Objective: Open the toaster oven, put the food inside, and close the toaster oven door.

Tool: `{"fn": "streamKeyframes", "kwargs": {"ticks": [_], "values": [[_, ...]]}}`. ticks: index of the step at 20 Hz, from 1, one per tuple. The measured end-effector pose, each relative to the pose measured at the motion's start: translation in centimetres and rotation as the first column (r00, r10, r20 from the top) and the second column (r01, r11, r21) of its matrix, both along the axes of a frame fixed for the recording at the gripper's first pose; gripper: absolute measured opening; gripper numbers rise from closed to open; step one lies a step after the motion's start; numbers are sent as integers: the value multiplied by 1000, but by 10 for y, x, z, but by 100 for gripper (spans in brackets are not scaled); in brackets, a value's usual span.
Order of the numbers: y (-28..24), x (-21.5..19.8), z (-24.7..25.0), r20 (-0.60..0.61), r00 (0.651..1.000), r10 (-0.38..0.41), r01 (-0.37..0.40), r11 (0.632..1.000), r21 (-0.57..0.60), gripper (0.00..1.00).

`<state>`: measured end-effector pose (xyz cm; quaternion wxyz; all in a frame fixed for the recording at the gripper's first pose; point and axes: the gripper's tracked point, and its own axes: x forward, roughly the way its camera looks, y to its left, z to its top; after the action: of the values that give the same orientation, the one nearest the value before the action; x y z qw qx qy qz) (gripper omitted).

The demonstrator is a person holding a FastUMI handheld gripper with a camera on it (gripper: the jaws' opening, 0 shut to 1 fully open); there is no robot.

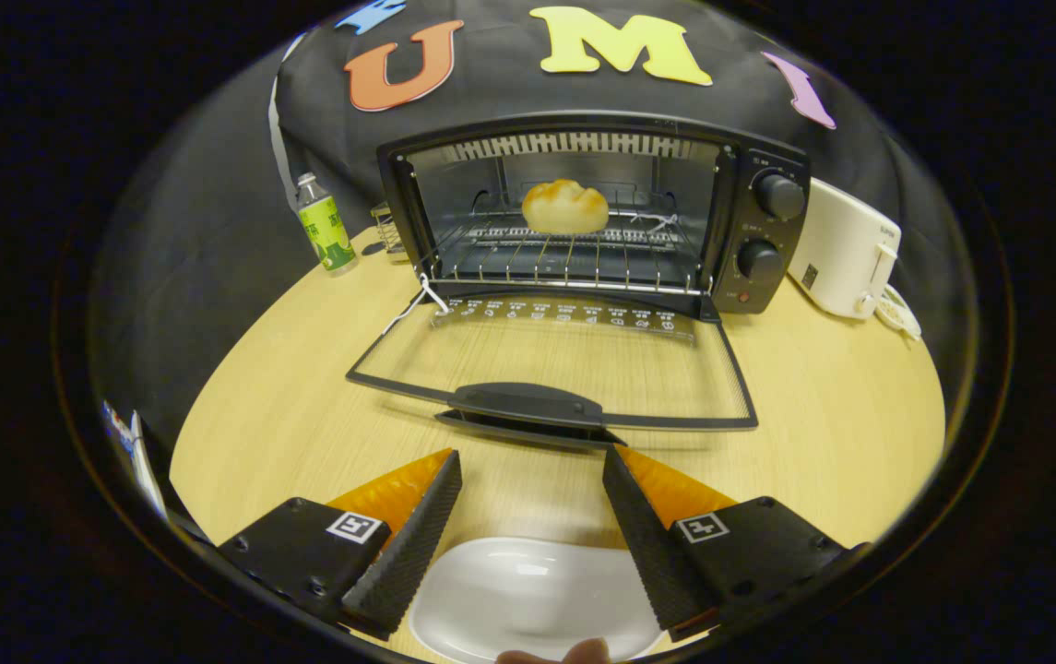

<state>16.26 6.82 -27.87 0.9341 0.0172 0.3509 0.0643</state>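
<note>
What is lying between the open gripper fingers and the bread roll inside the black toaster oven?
In the gripper view, the oven's lowered glass door with its dark handle, then the wire rack bearing the bread roll. Gripper open.

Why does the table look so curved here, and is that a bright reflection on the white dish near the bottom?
In the gripper view, the fisheye lens bends the straight table edge into a bow; the toaster oven in the middle stays sharp. The white dish carries a soft glare patch from overhead light. The open door casts a thin shadow under its handle. The gripper has its jaws open.
</note>
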Motion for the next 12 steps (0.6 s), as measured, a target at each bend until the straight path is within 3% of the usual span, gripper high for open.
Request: {"fn": "streamKeyframes", "kwargs": {"ticks": [12], "values": [[-7,9,5,30,998,-47,48,998,-28,100]]}}
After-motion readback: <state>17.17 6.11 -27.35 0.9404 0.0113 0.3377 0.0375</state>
